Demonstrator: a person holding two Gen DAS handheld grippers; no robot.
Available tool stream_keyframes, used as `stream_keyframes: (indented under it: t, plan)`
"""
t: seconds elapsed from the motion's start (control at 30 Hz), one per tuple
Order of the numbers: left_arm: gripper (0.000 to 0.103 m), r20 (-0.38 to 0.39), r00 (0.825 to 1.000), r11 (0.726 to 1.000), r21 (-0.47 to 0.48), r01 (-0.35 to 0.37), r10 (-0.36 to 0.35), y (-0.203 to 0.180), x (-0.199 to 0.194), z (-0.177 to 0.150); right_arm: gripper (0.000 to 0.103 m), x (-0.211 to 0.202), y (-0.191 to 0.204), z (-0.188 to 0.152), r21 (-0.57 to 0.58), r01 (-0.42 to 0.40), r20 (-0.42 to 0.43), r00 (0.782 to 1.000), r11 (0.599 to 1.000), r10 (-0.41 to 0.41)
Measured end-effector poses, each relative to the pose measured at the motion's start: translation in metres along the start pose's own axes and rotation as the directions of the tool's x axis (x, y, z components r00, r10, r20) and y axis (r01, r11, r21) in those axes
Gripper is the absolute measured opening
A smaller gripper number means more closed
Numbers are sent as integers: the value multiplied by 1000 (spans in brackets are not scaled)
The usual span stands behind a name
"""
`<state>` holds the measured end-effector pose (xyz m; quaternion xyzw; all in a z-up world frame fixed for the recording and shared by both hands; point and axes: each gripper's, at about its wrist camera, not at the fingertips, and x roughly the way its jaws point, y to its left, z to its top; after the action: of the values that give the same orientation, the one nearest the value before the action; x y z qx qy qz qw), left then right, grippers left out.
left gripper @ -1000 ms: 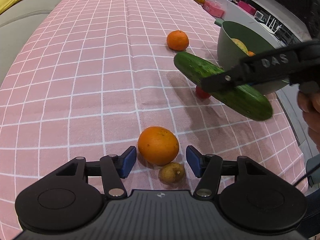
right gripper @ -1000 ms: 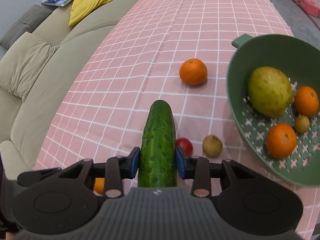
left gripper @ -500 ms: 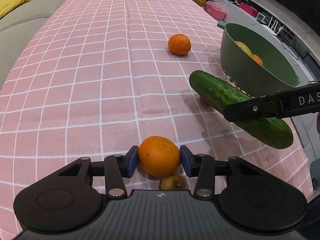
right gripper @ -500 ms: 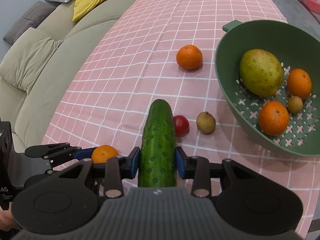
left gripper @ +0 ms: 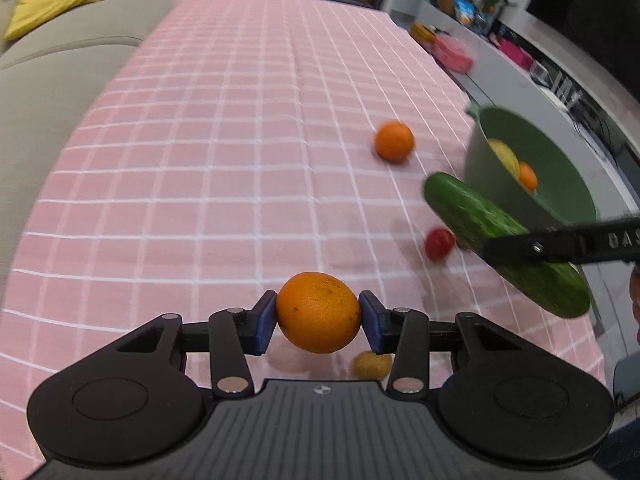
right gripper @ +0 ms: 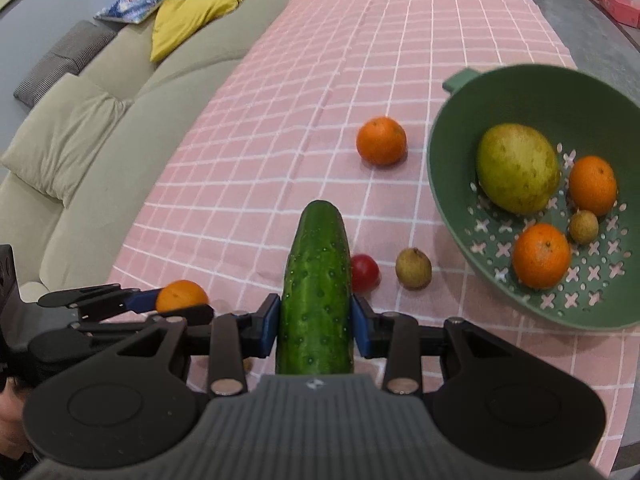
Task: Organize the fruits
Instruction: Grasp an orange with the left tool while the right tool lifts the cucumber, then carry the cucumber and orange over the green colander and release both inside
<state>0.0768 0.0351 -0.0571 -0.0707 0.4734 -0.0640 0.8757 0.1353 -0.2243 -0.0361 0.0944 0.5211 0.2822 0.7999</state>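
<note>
Pink checked cloth covers our worktop (right gripper: pixel 280 128), with a beige sofa (right gripper: pixel 100 152) running along its left side and a yellow cushion (right gripper: pixel 196 16) up at the far end. We have two loads in the air at once: the left gripper (left gripper: pixel 318 322) has its jaws pinched on an orange (left gripper: pixel 318 312), the blue pads pressing its two sides and a shadow showing on the cloth beneath it, and the right gripper (right gripper: pixel 316 326) has its jaws clamped across a cucumber (right gripper: pixel 316 284) that points away from us, lengthwise. Over to the right sits the green colander (right gripper: pixel 460 200), already carrying a big pear-like fruit (right gripper: pixel 516 168), two oranges and one small brown fruit. Still loose on the cloth are another orange (right gripper: pixel 380 140) out at the far side, a small red fruit (right gripper: pixel 364 272) just beside the cucumber, a brown fruit (right gripper: pixel 414 268) next to that, and one more small brown one (left gripper: pixel 372 364) right under the left jaws. For the carry, we judge the trick is height and order: bring the cucumber over the near rim first, lower it along the bowl's wall so it lies flat and doesn't knock the pear, then follow with the orange into the open patch on the near left of the bowl. Keep the squeeze steady, since a round orange can squirt out sideways, and open only once each piece is low inside.
</note>
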Motion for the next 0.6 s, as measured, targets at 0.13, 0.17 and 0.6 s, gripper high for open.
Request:
stream_keyframes:
  t: [0.13, 0.17, 0.6]
  plan:
    - [50, 26, 1000, 1000, -13, -13, 14, 6, -11, 13, 35, -16, -1, 7, 11, -23, 42, 999, 1000, 22]
    - [50, 31, 999, 1000, -9, -17, 17, 5, -12, 18, 35, -21, -2, 8, 16, -26, 54, 998, 1000, 25]
    - [50, 92, 996, 989, 148, -3, -11, -50, -15, 77, 35, -81, -56, 40, 143, 3, 226, 973, 990, -35]
